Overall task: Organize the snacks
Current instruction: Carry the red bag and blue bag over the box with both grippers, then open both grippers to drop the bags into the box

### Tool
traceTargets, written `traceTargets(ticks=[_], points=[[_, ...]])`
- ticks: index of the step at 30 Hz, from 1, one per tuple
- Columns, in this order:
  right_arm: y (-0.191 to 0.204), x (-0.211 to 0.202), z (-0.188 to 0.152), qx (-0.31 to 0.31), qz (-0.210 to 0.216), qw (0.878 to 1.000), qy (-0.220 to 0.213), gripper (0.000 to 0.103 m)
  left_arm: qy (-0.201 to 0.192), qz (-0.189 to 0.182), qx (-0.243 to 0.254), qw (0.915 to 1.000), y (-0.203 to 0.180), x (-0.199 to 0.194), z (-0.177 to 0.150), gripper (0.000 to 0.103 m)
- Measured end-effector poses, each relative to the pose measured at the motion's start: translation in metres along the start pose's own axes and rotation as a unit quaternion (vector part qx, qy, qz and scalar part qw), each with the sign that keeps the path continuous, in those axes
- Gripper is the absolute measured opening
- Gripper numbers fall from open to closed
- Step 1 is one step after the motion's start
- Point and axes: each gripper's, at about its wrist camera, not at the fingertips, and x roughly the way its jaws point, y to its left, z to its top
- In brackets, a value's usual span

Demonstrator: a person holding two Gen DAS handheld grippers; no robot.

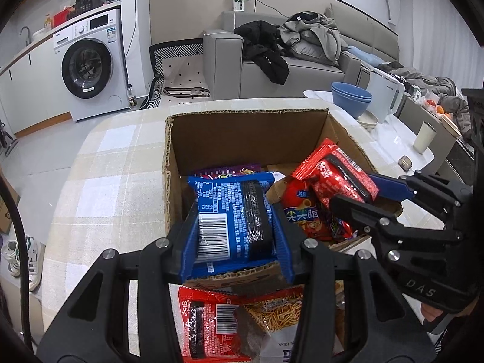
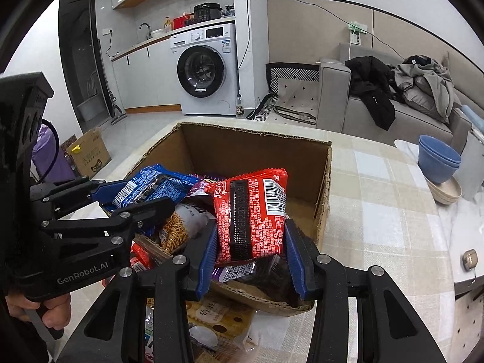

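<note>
My left gripper [image 1: 236,227] is shut on a blue snack packet [image 1: 233,214] and holds it over the near edge of an open cardboard box [image 1: 242,133]. My right gripper [image 2: 251,239] is shut on a red snack packet [image 2: 251,214] over the same box [image 2: 242,148]; it shows in the left wrist view [image 1: 357,193] with the red packet [image 1: 335,178]. The left gripper [image 2: 133,196] with the blue packet [image 2: 151,187] shows in the right wrist view. Inside the box lie a purple packet [image 1: 230,171] and a red chip bag [image 1: 302,211]. More packets [image 1: 211,317] lie on the table before the box.
The box stands on a checked tablecloth [image 1: 115,181]. Blue bowls [image 1: 351,96], a white kettle [image 1: 384,93] and a white cup [image 1: 423,137] stand at the right. A small beige object [image 2: 469,258] lies on the cloth. A sofa with clothes and a washing machine are behind.
</note>
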Motion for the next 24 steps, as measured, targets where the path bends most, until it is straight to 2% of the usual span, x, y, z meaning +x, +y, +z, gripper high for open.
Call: traceTargets(ticks=[16,19,23,24], points=[[-0.006,0.001,0.004,-0.006,0.009,1.0,-0.004,0.046,0.012,-0.002,0.003,0.9999,-0.003,-0.002,0.002,0.041],[-0.006,-0.007,0.0,-0.006,-0.003,1.0,-0.019,0.056,0.012,-0.003,0.003,0.9999,-0.002,-0.001,0.002,0.042],[-0.011,-0.018,-0.001,-0.001,0.011,1.0,-0.028,0.067,0.013,-0.001,0.002,0.9999,-0.002,-0.001,0.004,0.043],[-0.011,-0.02,-0.001,-0.002,0.009,0.999,-0.031,0.075,0.011,0.0,0.001,0.9999,-0.003,-0.002,0.004,0.044]])
